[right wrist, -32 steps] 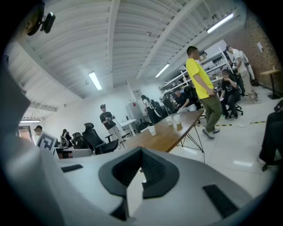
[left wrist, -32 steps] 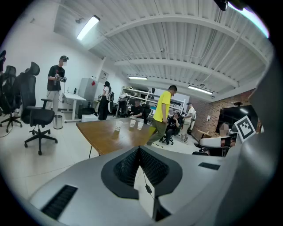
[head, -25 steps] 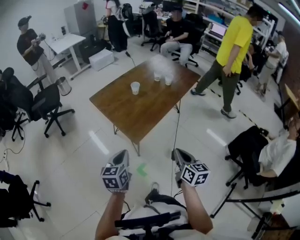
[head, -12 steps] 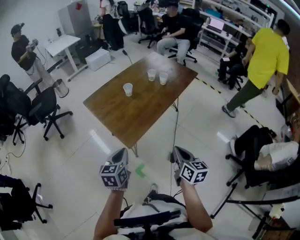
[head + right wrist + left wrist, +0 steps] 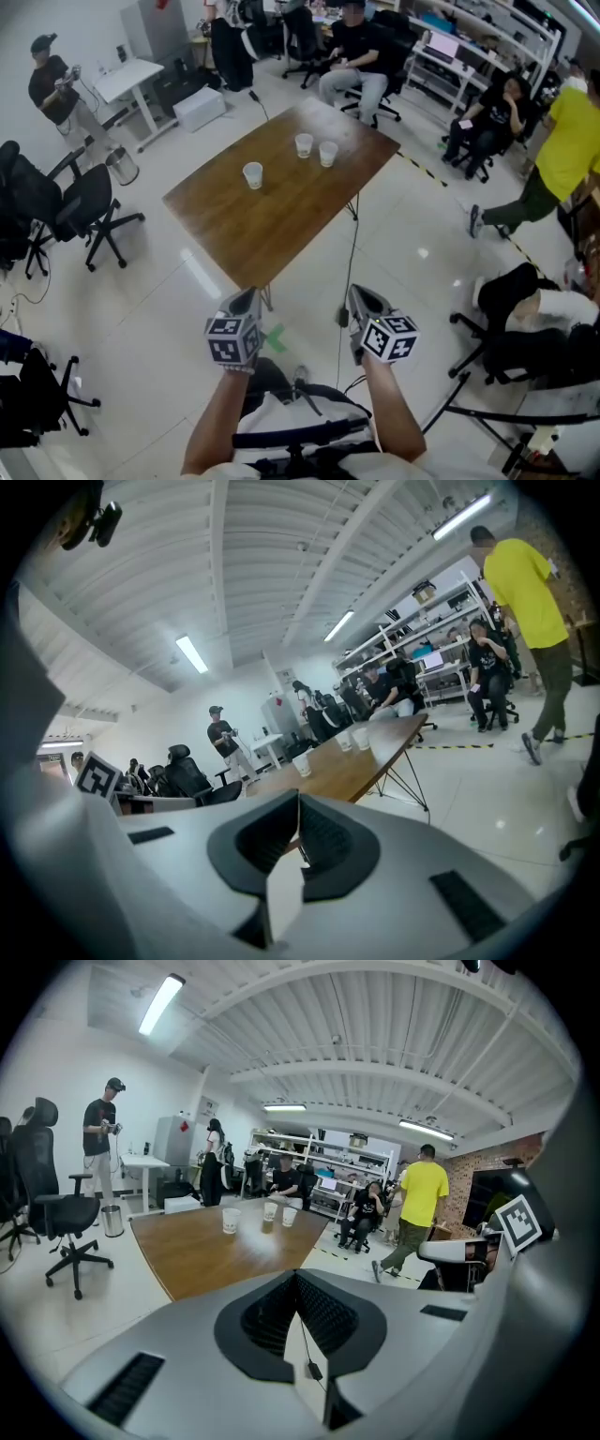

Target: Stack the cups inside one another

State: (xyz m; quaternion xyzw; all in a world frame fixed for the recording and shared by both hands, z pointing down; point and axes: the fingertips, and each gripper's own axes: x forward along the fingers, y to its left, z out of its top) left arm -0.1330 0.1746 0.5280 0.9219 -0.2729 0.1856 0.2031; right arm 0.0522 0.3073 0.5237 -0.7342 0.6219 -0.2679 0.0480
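Where you stand: short of the table, on glossy white floor tiles (image 5: 159, 319), with a small green floor mark (image 5: 278, 337) just ahead of you.
Surface: a brown wooden rectangular table (image 5: 272, 216) on thin metal legs, set cornerwise to you. A dark cable (image 5: 349, 253) hangs from its near right edge to the floor.
Cups: three pale disposable cups stand upright on the table's far half. A lone cup (image 5: 253, 175) is on the left, with a second cup (image 5: 304, 144) and a third cup (image 5: 327, 154) just beside each other further back. None is nested.
Left gripper (image 5: 246, 298): jaws together, nothing between them, held over the floor and well apart from the cups.
Right gripper (image 5: 361, 295): jaws close together, having just been opening a touch, with nothing between them either.
Room: black office chairs (image 5: 89, 202) stand at your left. A standing person in black (image 5: 52, 89) is beside a white desk (image 5: 131, 80). Seated people (image 5: 361, 56) are by the shelving at the back, and a person in a yellow shirt (image 5: 572, 155) is at the right edge.
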